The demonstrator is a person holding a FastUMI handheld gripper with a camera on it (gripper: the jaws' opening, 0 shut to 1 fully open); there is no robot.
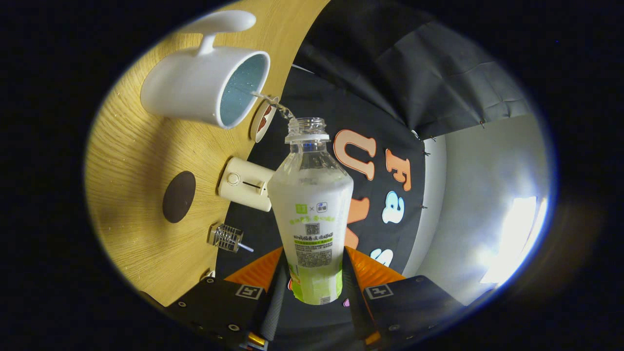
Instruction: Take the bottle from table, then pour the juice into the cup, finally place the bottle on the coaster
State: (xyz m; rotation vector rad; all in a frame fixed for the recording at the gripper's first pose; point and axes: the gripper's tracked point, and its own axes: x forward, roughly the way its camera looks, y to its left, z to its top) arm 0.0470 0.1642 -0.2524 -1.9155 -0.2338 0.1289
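Gripper point(312, 278) closed on bottle point(312, 209): both fingers press its lower body, one each side, label facing cam. Bottle held between the fingers, long axis running straight fwd along them, base nearest the gripper, open neck pointing away. Cap off.

View is rolled hard over, so table point(141, 161) stands as a wall to one side; judged from that, bottle is tipped well off vertical, neck toward the cup point(204, 87). Cup sits upright on table w/ mouth facing the bottle neck; handle on far side. Thin stream point(273, 103) leaves bottle lip and reaches into cup mouth. Neck near the rim, not touching. Step in hand, by my read: pour, underway. Liquid remains in bottle body.

Dark round coaster point(179, 196) lies flat on table, apart from cup, off to the side of bottle's mid-body. Next move turns on this: bottle must be righted, neck away from cup, then base carried to coaster. Cream-coloured small appliance point(243, 184) between coaster and bottle; small wire-cage item point(226, 237) near it. Risk: drip on righting.
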